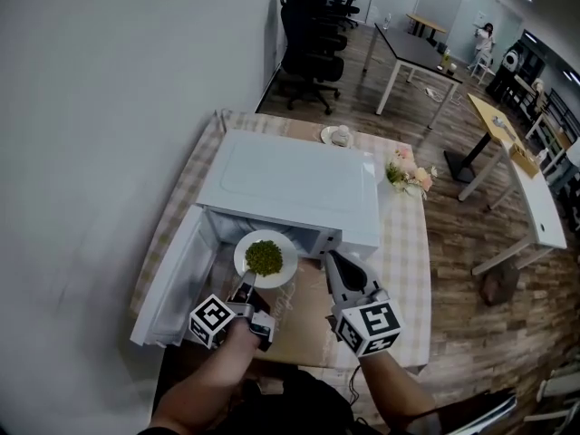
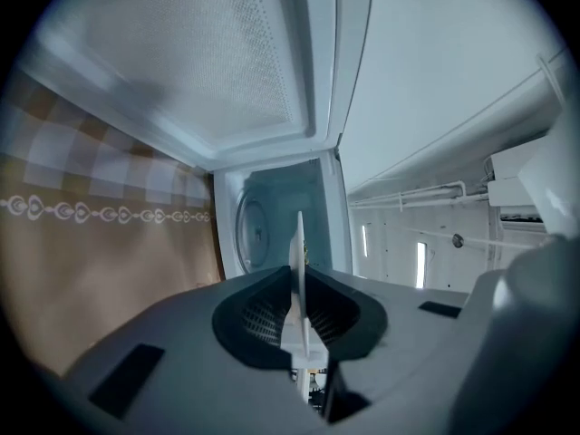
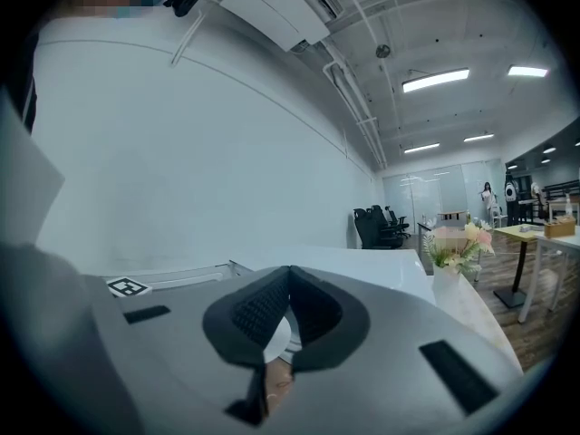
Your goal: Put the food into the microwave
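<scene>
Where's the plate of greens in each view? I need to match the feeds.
Head view: plate at centre, before the open microwave, in the left gripper jaws.
Left gripper view: edge-on, low centre, clamped between the jaws.
Right gripper view: not clearly in it.
Shared landmark: the white microwave, in all three.

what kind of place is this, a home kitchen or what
Most likely an open-plan office or lab, not a home: rows of black office chairs, long desks, and a microwave set up on a checked tablecloth.
</scene>
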Demonstrator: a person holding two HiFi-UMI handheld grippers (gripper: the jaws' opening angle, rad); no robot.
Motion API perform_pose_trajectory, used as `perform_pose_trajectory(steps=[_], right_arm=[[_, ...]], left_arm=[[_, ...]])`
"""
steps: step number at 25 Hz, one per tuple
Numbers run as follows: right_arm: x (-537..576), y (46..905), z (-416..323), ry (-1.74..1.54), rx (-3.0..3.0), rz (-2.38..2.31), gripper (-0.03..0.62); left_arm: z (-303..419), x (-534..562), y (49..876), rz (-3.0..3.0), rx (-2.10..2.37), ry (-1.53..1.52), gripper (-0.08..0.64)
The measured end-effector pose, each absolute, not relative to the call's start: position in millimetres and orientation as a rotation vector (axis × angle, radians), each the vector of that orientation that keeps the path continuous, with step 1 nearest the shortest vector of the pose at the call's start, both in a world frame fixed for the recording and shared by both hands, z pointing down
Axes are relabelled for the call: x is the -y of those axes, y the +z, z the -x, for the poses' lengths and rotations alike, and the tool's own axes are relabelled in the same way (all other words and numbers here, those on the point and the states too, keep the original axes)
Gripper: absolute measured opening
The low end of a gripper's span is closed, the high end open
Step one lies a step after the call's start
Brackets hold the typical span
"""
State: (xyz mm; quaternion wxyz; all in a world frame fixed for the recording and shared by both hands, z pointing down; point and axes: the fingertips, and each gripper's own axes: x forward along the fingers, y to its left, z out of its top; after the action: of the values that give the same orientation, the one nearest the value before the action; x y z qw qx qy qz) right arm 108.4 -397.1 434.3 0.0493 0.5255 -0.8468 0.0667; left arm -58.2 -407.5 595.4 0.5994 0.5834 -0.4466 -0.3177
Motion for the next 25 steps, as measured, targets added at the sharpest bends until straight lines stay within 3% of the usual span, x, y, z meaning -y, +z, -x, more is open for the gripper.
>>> perform_pose_trajectory(steps=[25], right_arm=[[440.2, 468.6, -118.7, 0.275, 2.593, -1.489, 0.003]], left_arm=[[54.3, 468.1, 687.7, -1.204, 1.142, -0.717, 0.038]])
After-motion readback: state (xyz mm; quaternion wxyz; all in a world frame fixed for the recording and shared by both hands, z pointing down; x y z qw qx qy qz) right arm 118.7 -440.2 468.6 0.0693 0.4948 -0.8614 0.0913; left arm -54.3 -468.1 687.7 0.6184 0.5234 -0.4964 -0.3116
